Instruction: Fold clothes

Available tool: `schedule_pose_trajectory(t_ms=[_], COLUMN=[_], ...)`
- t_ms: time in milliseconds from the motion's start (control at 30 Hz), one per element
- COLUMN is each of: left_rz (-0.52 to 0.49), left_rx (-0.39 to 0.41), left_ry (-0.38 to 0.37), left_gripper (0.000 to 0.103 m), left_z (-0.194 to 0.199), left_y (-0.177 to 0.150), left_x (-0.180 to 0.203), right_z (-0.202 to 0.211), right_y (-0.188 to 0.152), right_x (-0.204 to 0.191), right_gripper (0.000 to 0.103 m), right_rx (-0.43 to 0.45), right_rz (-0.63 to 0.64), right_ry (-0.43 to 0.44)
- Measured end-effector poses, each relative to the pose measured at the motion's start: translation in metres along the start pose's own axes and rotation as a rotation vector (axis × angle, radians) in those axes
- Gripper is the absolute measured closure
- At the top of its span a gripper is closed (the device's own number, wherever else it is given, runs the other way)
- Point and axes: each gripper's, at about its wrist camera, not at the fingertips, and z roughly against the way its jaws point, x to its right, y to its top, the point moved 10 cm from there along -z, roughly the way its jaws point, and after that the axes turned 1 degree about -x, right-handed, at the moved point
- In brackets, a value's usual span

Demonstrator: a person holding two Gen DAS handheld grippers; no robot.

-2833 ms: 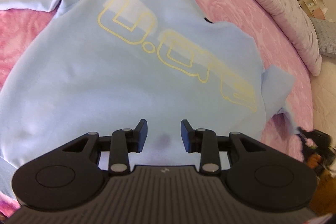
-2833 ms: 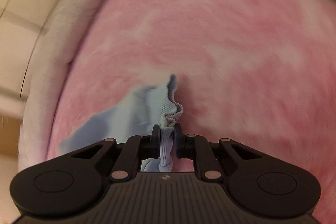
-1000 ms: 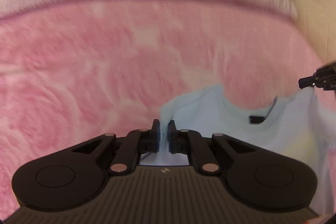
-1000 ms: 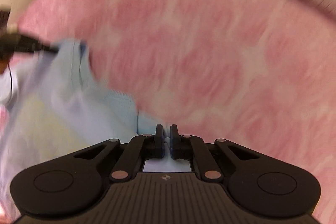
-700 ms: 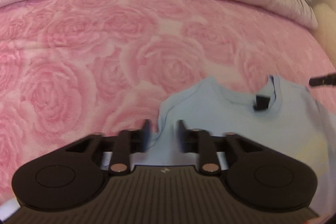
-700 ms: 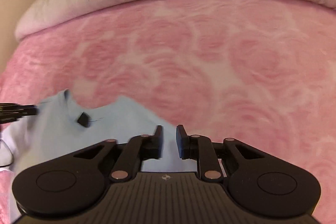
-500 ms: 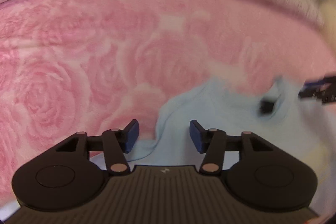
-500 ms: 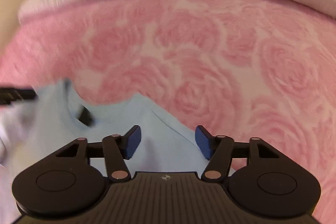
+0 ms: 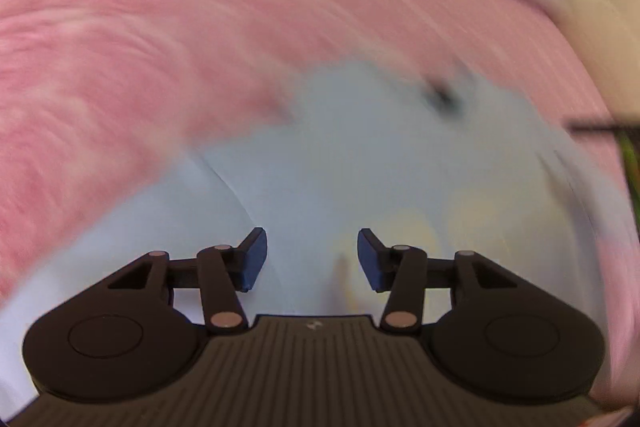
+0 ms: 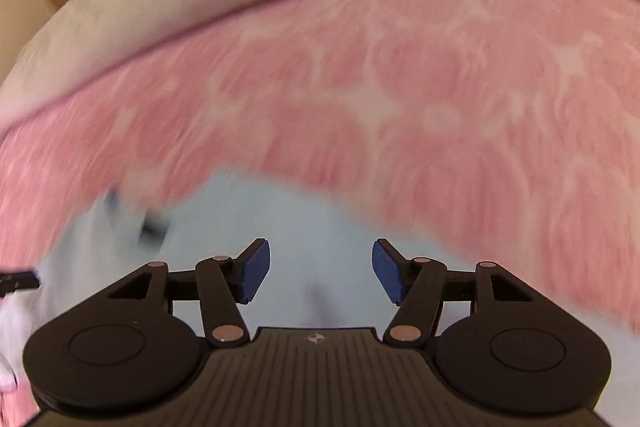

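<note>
Left wrist view: we've let go. Left tongs (image 9: pixel 311 259) now wide apart, empty, over light blue cotton sweatshirt (image 9: pixel 360 163) lying on pink rose-patterned bedspread (image 9: pixel 160 27). Right tongs (image 10: pixel 320 271) likewise spread, empty. Both clamped a second ago; this fold laid, regrasp next.

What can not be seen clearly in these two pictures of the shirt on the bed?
- Left wrist view: the yellow print on the shirt is smeared by motion blur, unreadable.
- Right wrist view: the label at the collar is blurred.
- Both views: the lower shirt is hidden behind the left gripper and right gripper.
</note>
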Motion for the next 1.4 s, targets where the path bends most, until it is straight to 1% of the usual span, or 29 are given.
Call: schedule_pose_trajectory(t_ms=[33,100,133,200,267,300,367,400,433,467,500,533,567,633,667,733,800,833,867,900,933,967,1033,1167,1200,1233,1267,1333,1400], left_rz=[-0.039,-0.09,-0.114,-0.156,-0.194,-0.188,-0.116,-0.087,-0.082,-0.078,-0.063,-0.016,0.033,0.134,0.157,0.178,0.2,0.221,0.237,0.244,0.253,0.263,0.289,0.347,0.372,0.392,0.409,0.426,0.43], left_rx=[-0.029,-0.08,-0.11,-0.148,-0.149,-0.157,-0.22,-0.234,-0.235,-0.236,-0.229,-0.2,-0.165,-0.061,-0.034,0.001,-0.006,-0.027,-0.037,-0.015,0.004,0.018,0.01,-0.019,-0.01,0.012,0.032,0.054,0.076], left_ry=[-0.028,-0.048,-0.049,-0.027,0.026,0.051,0.062,0.066,0.082,0.099,0.112,0.112,0.105,0.051,0.038,0.057,0.088,0.107,0.123,0.134,0.146,0.157,0.186,0.24,0.241,0.232,0.225,0.224,0.235], left_gripper=[0.059,0.059,0.059,0.058,0.057,0.057,0.056,0.057,0.057,0.058,0.06,0.062,0.063,0.062,0.061,0.061,0.061,0.061,0.061,0.06,0.06,0.06,0.06,0.06,0.06,0.06,0.059,0.051,0.05], left_z=[0.001,0.001,0.002,0.005,0.017,0.025,0.039,0.046,0.052,0.059,0.064,0.068,0.071,0.072,0.068,0.055,0.042,0.036,0.032,0.035,0.04,0.045,0.052,0.07,0.079,0.092,0.106,0.134,0.158], left_y=[-0.021,-0.062,-0.087,-0.133,-0.177,-0.196,-0.233,-0.246,-0.251,-0.255,-0.257,-0.251,-0.243,-0.221,-0.214,-0.207,-0.217,-0.231,-0.243,-0.253,-0.261,-0.27,-0.287,-0.31,-0.314,-0.318,-0.321,-0.324,-0.323], left_x=[0.017,0.045,0.057,0.077,0.09,0.095,0.1,0.103,0.105,0.107,0.109,0.111,0.112,0.119,0.123,0.13,0.135,0.135,0.136,0.137,0.14,0.144,0.152,0.177,0.185,0.193,0.202,0.221,0.24], right_z=[0.007,0.018,0.021,0.029,0.038,0.046,0.068,0.079,0.091,0.099,0.105,0.112,0.116,0.121,0.12,0.108,0.092,0.082,0.072,0.069,0.073,0.081,0.098,0.122,0.132,0.143,0.157,0.194,0.229], right_y=[-0.021,-0.061,-0.084,-0.134,-0.193,-0.218,-0.258,-0.278,-0.298,-0.308,-0.307,-0.307,-0.302,-0.28,-0.27,-0.259,-0.26,-0.263,-0.275,-0.289,-0.298,-0.307,-0.323,-0.334,-0.334,-0.336,-0.336,-0.333,-0.334], right_x=[-0.006,-0.02,-0.026,-0.03,-0.029,-0.027,-0.023,-0.02,-0.018,-0.017,-0.016,-0.014,-0.018,-0.034,-0.044,-0.06,-0.061,-0.057,-0.048,-0.041,-0.037,-0.035,-0.037,-0.05,-0.048,-0.047,-0.049,-0.05,-0.053], right_gripper=[0.042,0.044,0.044,0.047,0.049,0.049,0.048,0.048,0.048,0.045,0.046,0.046,0.046,0.045,0.042,0.038,0.037,0.037,0.038,0.036,0.034,0.034,0.034,0.033,0.031,0.031,0.031,0.027,0.017], right_rx=[-0.022,-0.063,-0.082,-0.145,-0.239,-0.272,-0.307,-0.325,-0.343,-0.35,-0.348,-0.346,-0.32,-0.221,-0.183,-0.14,-0.128,-0.141,-0.181,-0.202,-0.177,-0.148,-0.112,-0.092,-0.099,-0.1,-0.075,-0.008,0.022], right_rz=[0.025,0.073,0.099,0.141,0.148,0.147,0.136,0.13,0.125,0.106,0.075,0.044,0.03,0.037,0.055,0.11,0.135,0.134,0.115,0.088,0.065,0.06,0.109,0.207,0.176,0.12,0.077,0.03,0.033], right_ry=[0.0,-0.007,-0.026,-0.077,-0.131,-0.154,-0.189,-0.207,-0.225,-0.239,-0.249,-0.259,-0.256,-0.221,-0.207,-0.196,-0.214,-0.228,-0.25,-0.256,-0.242,-0.228,-0.215,-0.228,-0.227,-0.215,-0.189,-0.138,-0.136])
